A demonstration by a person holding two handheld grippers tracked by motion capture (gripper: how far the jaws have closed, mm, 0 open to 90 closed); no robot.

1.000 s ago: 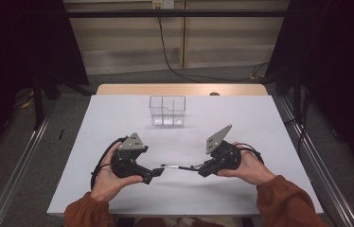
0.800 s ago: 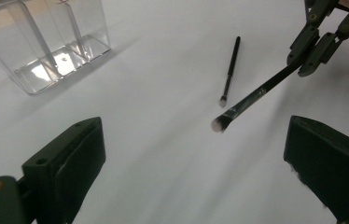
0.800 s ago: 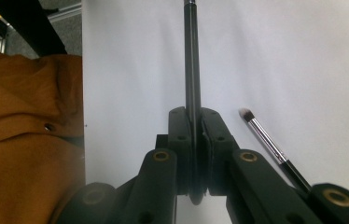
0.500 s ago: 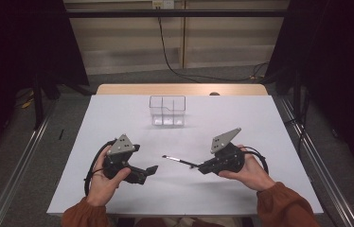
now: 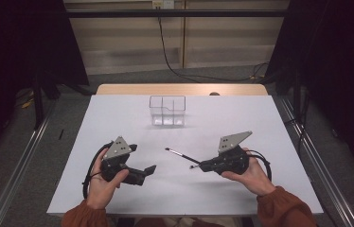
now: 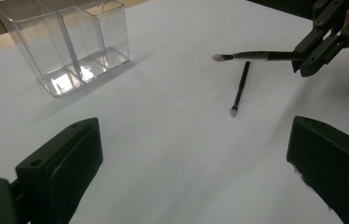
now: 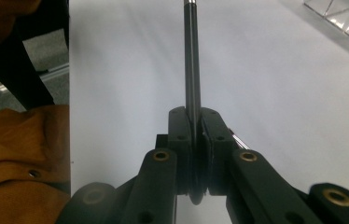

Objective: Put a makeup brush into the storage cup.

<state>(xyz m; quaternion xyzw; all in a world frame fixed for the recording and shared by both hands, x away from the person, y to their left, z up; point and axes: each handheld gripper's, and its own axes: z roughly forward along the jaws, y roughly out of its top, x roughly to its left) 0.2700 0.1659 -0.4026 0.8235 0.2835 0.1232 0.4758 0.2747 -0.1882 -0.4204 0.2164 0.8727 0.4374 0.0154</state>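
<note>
Left hand low near desk front edge, left tongs wide, holding nothing, pointing right. Right hand level, right tongs clamped on thin brush, lifted above desk, tip pointing left. Clear box farther back, centre.

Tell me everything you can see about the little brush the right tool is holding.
The brush is slim, with a dark handle, a shiny metal collar and a small pale bristle tip. The right tool is shut on its handle end, holding it roughly level just above the white table, tip aimed toward the left side. Its shadow lies on the table beneath. Nothing else touches it; the clear organizer stands well away.
</note>
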